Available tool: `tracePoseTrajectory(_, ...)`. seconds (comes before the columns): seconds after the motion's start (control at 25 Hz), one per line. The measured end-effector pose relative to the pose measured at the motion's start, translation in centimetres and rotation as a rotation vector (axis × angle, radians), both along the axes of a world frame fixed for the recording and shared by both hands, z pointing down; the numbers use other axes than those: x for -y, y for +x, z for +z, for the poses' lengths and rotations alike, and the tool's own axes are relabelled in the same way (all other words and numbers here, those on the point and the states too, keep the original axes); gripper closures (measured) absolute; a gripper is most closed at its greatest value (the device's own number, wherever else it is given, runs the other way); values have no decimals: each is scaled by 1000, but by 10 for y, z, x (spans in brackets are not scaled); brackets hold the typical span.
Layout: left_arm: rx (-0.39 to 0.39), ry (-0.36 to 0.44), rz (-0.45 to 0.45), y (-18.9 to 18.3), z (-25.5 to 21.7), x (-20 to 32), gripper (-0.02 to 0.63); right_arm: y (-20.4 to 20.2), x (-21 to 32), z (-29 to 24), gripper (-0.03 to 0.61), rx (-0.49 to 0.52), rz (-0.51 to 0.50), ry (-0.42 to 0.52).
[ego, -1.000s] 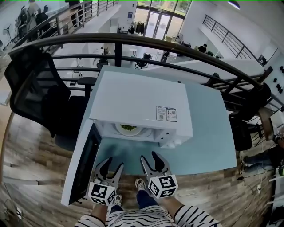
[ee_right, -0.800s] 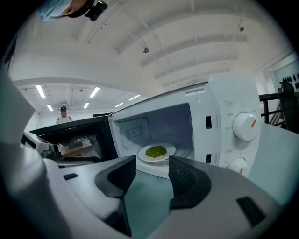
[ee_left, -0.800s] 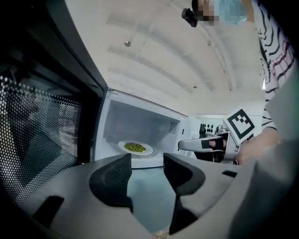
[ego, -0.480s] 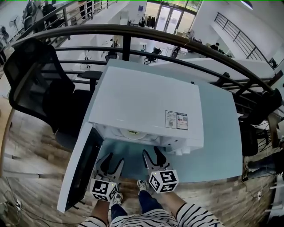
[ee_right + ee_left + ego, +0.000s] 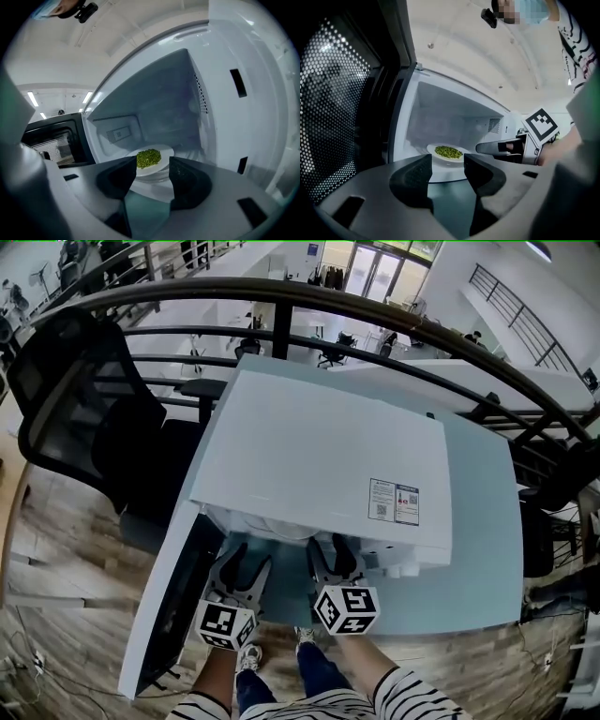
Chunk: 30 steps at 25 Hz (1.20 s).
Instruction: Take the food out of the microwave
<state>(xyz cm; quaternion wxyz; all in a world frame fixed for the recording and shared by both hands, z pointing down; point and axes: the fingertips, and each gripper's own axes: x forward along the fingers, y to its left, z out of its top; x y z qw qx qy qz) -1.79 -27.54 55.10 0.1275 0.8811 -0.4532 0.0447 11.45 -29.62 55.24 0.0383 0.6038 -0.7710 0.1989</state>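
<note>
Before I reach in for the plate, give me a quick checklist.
1. The dark-windowed door of the white microwave is open: ok.
2. The white round plate of green food is in sight inside: ok.
3. The left gripper has its jaws apart and is empty: ok.
4. The right gripper has its jaws apart and is empty: ok.
5. Plate gripped: not ok, both grippers are short of it.
6. Room under the plate's rim for a jaw: cannot tell.

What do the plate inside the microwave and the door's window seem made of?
Plate: probably glazed ceramic, white and smooth with a soft sheen; could be plastic.
Door window: dark perforated metal screen, judging by the regular dot grid, likely behind glass.
</note>
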Motion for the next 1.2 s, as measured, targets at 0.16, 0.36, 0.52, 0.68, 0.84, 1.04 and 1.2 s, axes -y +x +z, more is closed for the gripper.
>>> tracePoseTrajectory(0.16,-25,-2,-26,0,1,18,420,0,14,3,364,0,24,2)
tracePoseTrajectory(0.36,-38,-9,-33,6,5,39,420,0,25,10,364,-7,41,-5)
tracePoseTrajectory(0.52,-35,-33,-20,14,13,50,420,2,34,13,364,-16,55,-17)
tracePoseTrajectory(0.68,-41,-66,-17,21,19,57,420,3,39,17,364,-21,66,-35)
tracePoseTrajectory(0.84,-33,-82,11,27,21,58,420,1,40,19,364,-44,55,-68)
tracePoseTrajectory(1.04,-23,-106,48,33,22,60,419,-5,40,27,364,-81,20,-131)
tracePoseTrajectory(1.2,-34,-113,55,32,22,62,419,-7,40,28,364,-87,6,-149)
